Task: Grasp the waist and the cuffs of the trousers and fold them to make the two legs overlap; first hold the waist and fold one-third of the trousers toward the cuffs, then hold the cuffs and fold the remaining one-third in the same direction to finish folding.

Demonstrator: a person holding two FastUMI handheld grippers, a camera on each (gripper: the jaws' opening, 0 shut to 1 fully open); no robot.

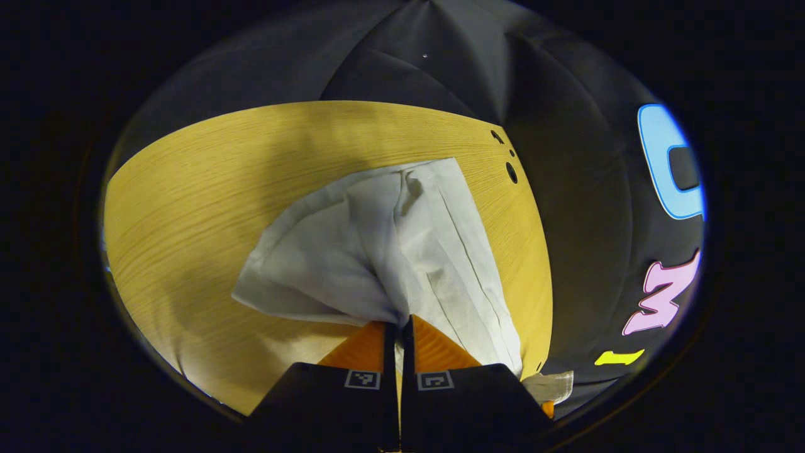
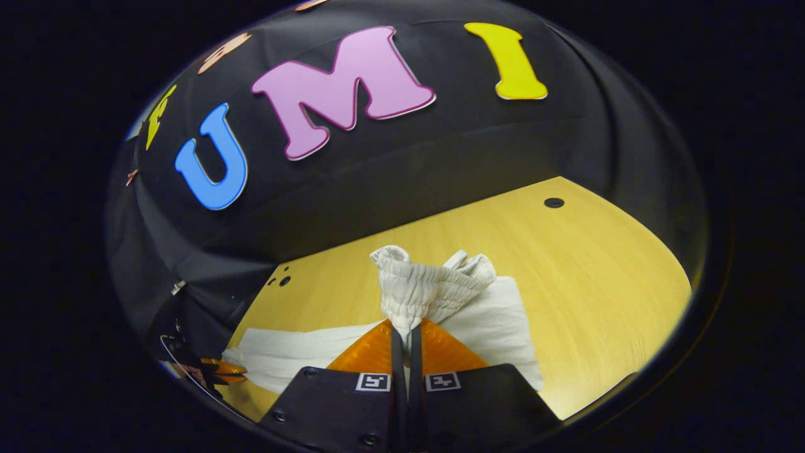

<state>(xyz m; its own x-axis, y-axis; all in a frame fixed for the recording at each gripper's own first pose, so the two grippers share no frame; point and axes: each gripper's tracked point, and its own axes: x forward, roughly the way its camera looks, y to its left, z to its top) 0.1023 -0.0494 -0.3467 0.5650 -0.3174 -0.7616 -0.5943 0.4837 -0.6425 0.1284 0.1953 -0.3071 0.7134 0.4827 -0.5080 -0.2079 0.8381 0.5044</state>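
Table (image 1: 188, 207) in the left gripper view is yellow wood with small dark holes (image 1: 511, 172) at its far right corner. White trousers (image 1: 390, 251) lie on it, spread far from the left gripper (image 1: 399, 327), whose jaws pinch the near cloth tight.

In the right gripper view, the right gripper (image 2: 407, 333) squeezes the bunched waist (image 2: 421, 286), lifted up. The legs trail left to the other gripper at the near left.

No readable text, small square coded markers on both grippers' bodies
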